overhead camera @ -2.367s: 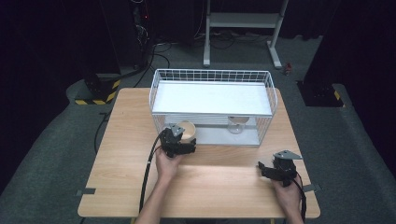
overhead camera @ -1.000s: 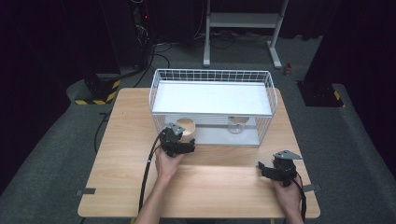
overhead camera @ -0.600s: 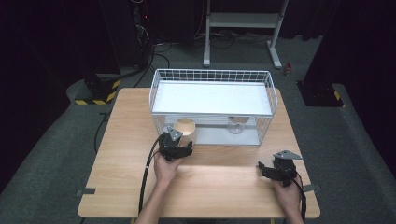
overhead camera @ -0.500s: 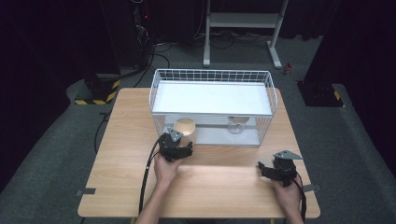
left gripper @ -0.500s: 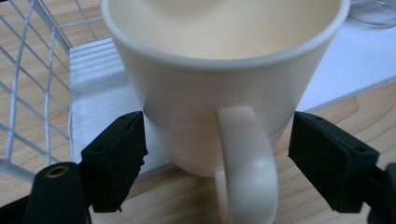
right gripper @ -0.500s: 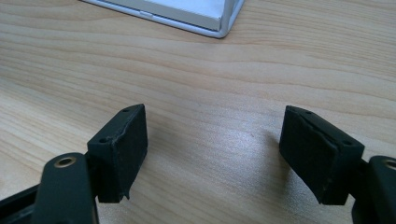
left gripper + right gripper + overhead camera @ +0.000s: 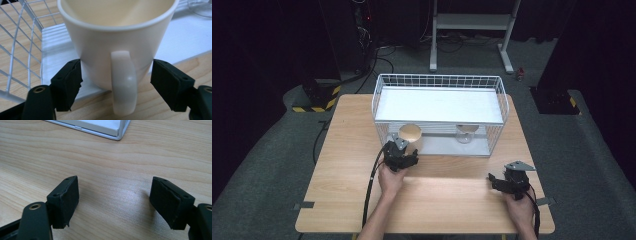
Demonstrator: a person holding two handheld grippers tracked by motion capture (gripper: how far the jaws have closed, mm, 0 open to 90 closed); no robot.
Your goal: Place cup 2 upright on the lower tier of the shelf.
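Observation:
A white mug (image 7: 117, 47) stands at the front left of the wire basket (image 7: 439, 80), half on the basket's white floor (image 7: 57, 50), handle toward my left gripper. In the high view its tan inside marks the mug (image 7: 410, 132). My left gripper (image 7: 116, 75) has just been closing, and its black pads now meet the mug's lower sides; in the high view the left gripper (image 7: 399, 156) is just in front of the basket. My right gripper (image 7: 113, 202) rests open over bare wood, nothing between its pads, and sits at the table's front right as the right gripper (image 7: 511, 181).
A clear glass (image 7: 466, 134) stands inside the basket to the right of the mug. The basket's white front corner (image 7: 117, 132) lies ahead of the right gripper. The wooden table (image 7: 347, 165) has bare room left and front. Cables trail from both grippers.
The left gripper has drawn back slightly toward the person, and the mug now stands a little deeper in the basket. The right hand has not moved.

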